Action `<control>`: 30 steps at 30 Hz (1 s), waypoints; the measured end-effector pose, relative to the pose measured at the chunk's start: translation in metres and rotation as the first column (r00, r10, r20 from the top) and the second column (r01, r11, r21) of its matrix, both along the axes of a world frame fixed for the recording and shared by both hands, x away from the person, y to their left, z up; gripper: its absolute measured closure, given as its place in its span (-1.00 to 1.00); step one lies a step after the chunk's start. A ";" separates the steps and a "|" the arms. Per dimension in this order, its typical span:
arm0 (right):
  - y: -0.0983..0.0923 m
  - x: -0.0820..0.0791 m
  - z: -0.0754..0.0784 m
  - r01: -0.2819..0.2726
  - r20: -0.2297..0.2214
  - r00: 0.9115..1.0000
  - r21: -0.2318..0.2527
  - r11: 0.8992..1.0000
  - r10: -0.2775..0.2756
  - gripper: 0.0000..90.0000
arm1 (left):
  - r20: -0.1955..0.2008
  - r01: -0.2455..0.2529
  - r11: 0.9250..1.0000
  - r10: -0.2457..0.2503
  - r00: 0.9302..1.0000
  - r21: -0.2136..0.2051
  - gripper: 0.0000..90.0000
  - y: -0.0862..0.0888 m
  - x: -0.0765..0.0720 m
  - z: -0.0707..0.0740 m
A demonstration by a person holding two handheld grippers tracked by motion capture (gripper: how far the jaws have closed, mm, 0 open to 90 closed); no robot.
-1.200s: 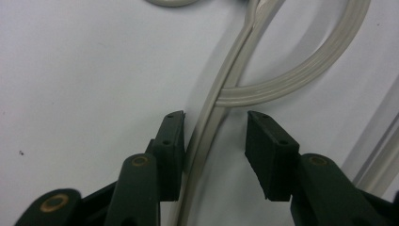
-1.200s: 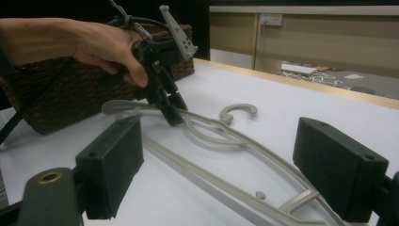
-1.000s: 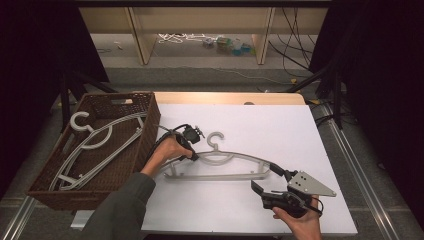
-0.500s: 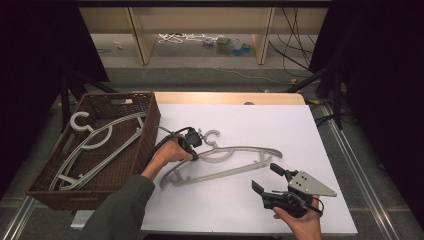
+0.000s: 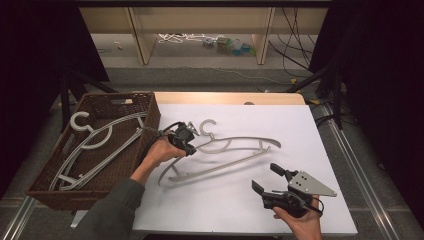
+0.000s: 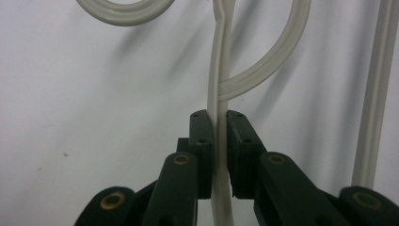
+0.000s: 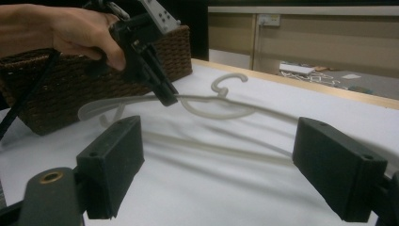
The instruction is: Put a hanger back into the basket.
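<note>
Left gripper (image 5: 187, 145): closed on the grey hanger (image 5: 225, 155); in the left gripper view (image 6: 219, 155) its two black pads press from either side on a thin upright bar of the hanger.
Grip spot: on the hanger's upper arm, just left of the hook's stem, at the hanger's left part.
Hanger: on the white table (image 5: 300, 130), left of centre, stretching from the left gripper out to the right; its hook (image 5: 208, 126) points toward the far side.
Hanger attitude: the gripped left part looks raised off the table in the right gripper view (image 7: 207, 106), where a shadow lies under it; whether the right end touches the table I cannot tell.
Right gripper (image 5: 272, 180): jaws wide apart with nothing between them, held at the near right of the table.
Hanger to right gripper: the hanger lies farther off and to the left, apart from the jaws; its lower bar runs across the gap seen between them.
Basket (image 5: 150, 107): brown wicker, at the left edge of the table, just left of the left gripper.
Basket contents: other hangers (image 5: 95, 140) of the same pale kind lie inside.
</note>
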State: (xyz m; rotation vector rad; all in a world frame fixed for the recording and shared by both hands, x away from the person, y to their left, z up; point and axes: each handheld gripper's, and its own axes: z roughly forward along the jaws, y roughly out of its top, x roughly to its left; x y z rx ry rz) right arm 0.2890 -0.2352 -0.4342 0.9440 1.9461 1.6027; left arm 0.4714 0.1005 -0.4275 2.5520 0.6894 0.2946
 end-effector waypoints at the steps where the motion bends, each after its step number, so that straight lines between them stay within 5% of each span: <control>1: 0.000 0.000 0.000 0.000 0.000 1.000 -0.001 1.000 0.000 -0.60 | 0.010 -0.028 0.999 0.028 1.000 -0.033 0.81 0.000 -0.001 0.002; 6: 0.000 0.000 0.000 -0.001 -0.001 1.000 -0.003 1.000 0.001 -0.60 | 0.019 -0.037 0.998 0.038 0.999 -0.056 0.81 0.009 -0.003 0.023; 11: 0.000 0.000 0.000 -0.001 0.001 1.000 0.000 1.000 0.001 -0.60 | 0.030 -0.064 0.990 0.068 0.997 -0.123 0.81 0.012 -0.005 0.035; 16: -0.002 -0.001 0.001 0.004 -0.017 1.000 -0.027 1.000 -0.005 -0.60 | 0.055 -0.042 0.987 0.051 0.997 -0.157 0.81 0.013 -0.016 0.056; 18: 0.000 0.000 -0.001 0.000 0.003 1.000 0.001 1.000 0.000 -0.60 | 0.068 -0.037 0.985 0.050 0.996 -0.169 0.81 0.013 -0.020 0.065; 30: -0.001 -0.001 0.000 0.010 0.004 1.000 -0.010 1.000 -0.010 -0.60 | 0.113 -0.006 0.972 0.034 0.993 -0.235 0.81 0.023 -0.046 0.112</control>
